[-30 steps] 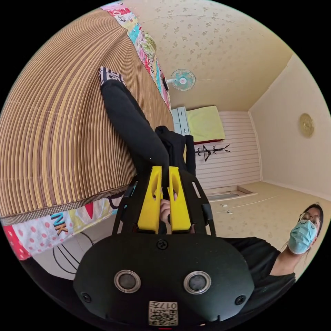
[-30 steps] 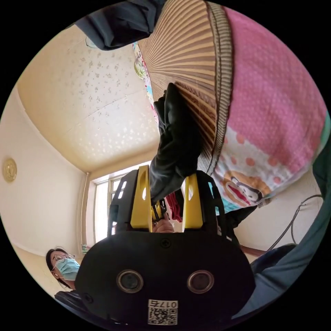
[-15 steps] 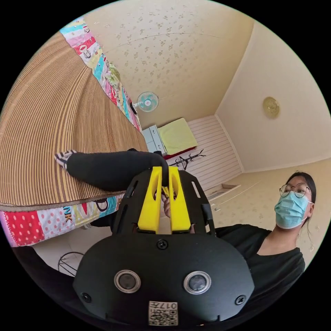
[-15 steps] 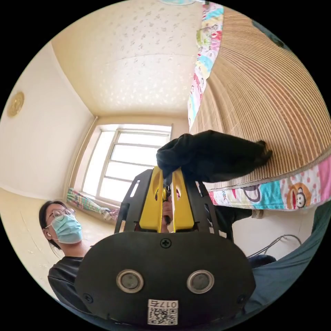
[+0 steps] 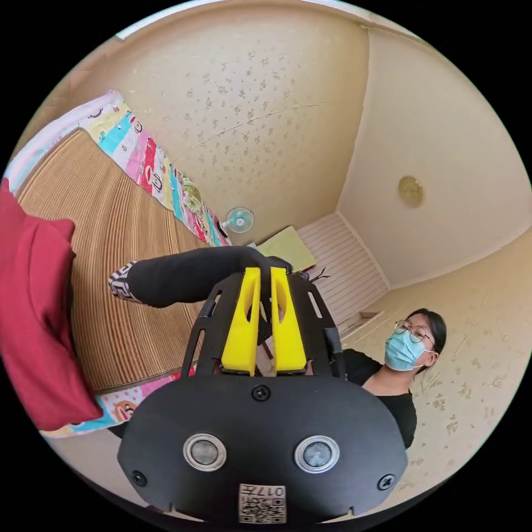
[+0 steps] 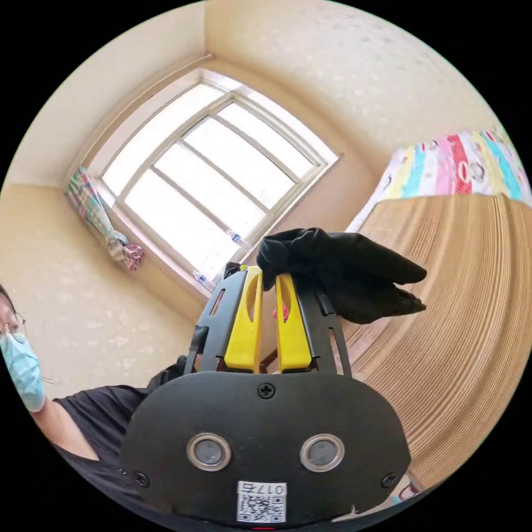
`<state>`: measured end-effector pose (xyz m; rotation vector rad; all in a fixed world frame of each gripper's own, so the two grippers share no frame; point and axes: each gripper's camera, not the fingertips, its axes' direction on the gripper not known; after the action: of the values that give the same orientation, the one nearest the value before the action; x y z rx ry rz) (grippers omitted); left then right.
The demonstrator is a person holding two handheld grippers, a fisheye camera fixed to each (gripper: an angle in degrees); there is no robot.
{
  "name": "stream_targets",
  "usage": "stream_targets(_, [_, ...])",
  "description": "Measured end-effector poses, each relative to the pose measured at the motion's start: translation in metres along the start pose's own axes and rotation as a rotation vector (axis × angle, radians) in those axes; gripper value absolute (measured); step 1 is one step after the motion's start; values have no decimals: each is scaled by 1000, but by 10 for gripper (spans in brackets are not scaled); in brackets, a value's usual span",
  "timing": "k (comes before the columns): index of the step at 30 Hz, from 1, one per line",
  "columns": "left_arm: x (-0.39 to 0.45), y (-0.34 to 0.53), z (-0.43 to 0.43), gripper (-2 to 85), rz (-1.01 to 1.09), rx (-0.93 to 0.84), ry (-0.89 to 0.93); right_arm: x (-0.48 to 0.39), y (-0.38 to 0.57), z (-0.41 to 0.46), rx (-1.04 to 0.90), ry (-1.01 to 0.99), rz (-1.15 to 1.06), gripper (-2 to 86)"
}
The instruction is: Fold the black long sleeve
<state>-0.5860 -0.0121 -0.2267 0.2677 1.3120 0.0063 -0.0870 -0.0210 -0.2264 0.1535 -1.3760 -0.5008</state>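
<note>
Nearest the lenses, left gripper and right gripper each clamped on the black long sleeve, lifted over a striped woven mat. Red cloth at the mat's edge. Beyond: patterned sheet, small fan, window, masked person.

Right gripper pinches bunched black long sleeve above striped mat.
</note>
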Motion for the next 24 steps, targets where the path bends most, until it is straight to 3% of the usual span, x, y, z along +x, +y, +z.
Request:
stream_targets(3, [16,-8,-69,40,64,-3,-211,-37,-3,85,51,26,-172,7])
stream_targets(7, [-35,42,-134,44,-116,10,-476,-39,45,218,-15,129,-288,9])
stream_targets(9, [-68,82,-147,49,-255,-2,-591,-20,70,274,-162,168,-189,12])
stream_targets(12, [-95,146,-151,52,-358,-57,-709,8,119,320,-327,62,27,19])
stream_targets(18, [-47,259,-149,49,-340,177,-758,-3,188,251,-495,-35,-168,38])
stream_targets(22, [8,301,-64,47,-193,85,-914,36,212,102,-407,-17,-63,27])
stream_targets(24, [23,312,-17,40,-81,50,-856,51,219,29,-334,103,-5,25])
